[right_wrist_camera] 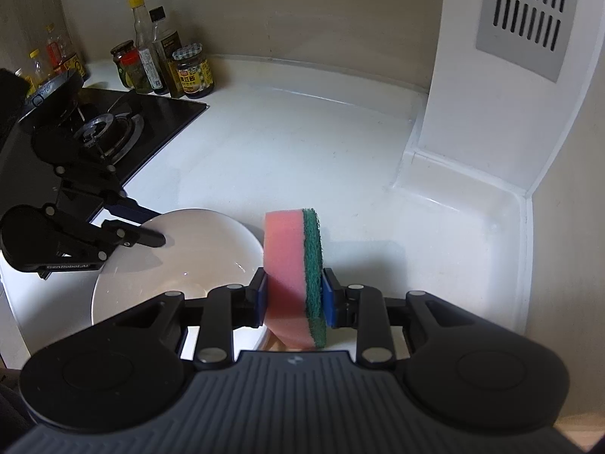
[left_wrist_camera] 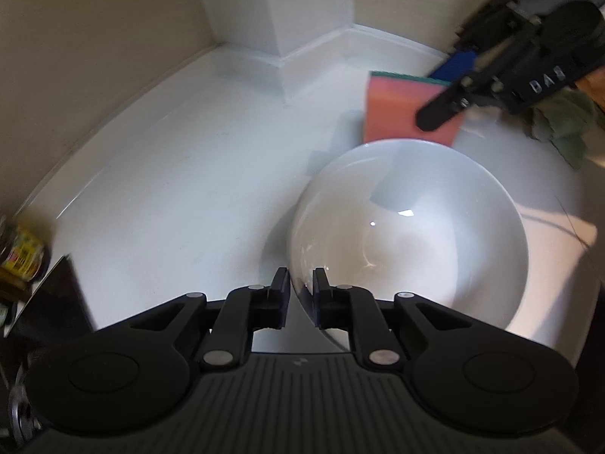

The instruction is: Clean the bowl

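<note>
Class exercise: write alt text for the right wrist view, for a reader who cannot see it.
The right gripper grips a pink sponge with a green scouring side, held on edge above a white counter. To its left, the left gripper straddles the rim of a white bowl. A gas hob and several jars and bottles sit at the back left.

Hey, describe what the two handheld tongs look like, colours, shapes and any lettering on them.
Both tongs are matte black linkage mechanisms with silver pivot pins, round black discs at either side and a ribbed dark grey base. The right tongs carry blue pads. The left tongs, seen from the right wrist, bear small white lettering on the side bar. No sleeves or cables show.
</note>
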Demonstrator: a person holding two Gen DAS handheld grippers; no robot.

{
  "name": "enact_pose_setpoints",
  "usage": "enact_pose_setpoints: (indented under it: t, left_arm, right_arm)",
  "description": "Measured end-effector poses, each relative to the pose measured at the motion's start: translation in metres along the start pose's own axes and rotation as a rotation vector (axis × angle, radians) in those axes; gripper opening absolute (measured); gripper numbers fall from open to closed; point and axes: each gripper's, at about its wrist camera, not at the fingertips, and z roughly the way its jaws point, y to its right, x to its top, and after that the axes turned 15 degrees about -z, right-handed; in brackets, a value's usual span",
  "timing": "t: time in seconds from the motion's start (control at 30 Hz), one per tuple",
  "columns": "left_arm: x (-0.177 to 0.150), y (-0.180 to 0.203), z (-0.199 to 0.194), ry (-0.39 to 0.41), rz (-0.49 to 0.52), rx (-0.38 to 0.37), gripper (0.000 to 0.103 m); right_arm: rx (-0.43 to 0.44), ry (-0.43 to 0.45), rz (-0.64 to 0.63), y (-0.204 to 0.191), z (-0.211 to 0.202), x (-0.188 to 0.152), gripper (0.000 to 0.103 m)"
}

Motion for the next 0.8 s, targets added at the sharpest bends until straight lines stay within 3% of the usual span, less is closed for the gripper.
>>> enact_pose_setpoints:
  t: [0.13, 0.27, 0.37, 0.5, 0.7, 0.8]
  left_arm:
    - [-0.017, -0.002, -0.015, 0.018, -0.244, 0.066, 0.023]
    - [-0.027, 0.0, -0.011, 0.007, -0.303, 0.077, 0.023]
    - [-0.026, 0.002, -0.006, -0.013, -0.241, 0.064, 0.012]
    - [-0.019, 0.008, -0.002, -0.027, -0.095, 0.076, 0.012]
    - [-0.011, 0.007, 0.003, -0.034, 0.23, -0.018, 0.017]
    - [-0.004, 0.003, 0.006, -0.044, 0.234, -0.037, 0.017]
  right_arm:
    - [-0.005, 0.017, 0.01, -0.002, -0.003, -0.005, 0.025]
    - [-0.009, 0.036, -0.025, -0.006, -0.005, -0.01, 0.025]
    - [0.008, 0.032, -0.055, -0.007, -0.007, -0.01, 0.025]
    - [0.018, 0.021, -0.094, -0.008, -0.008, -0.007, 0.025]
    - [0.032, -0.002, -0.133, -0.001, -0.002, 0.002, 0.025]
    - [0.043, -0.008, -0.131, 0.003, 0.0, 0.004, 0.025]
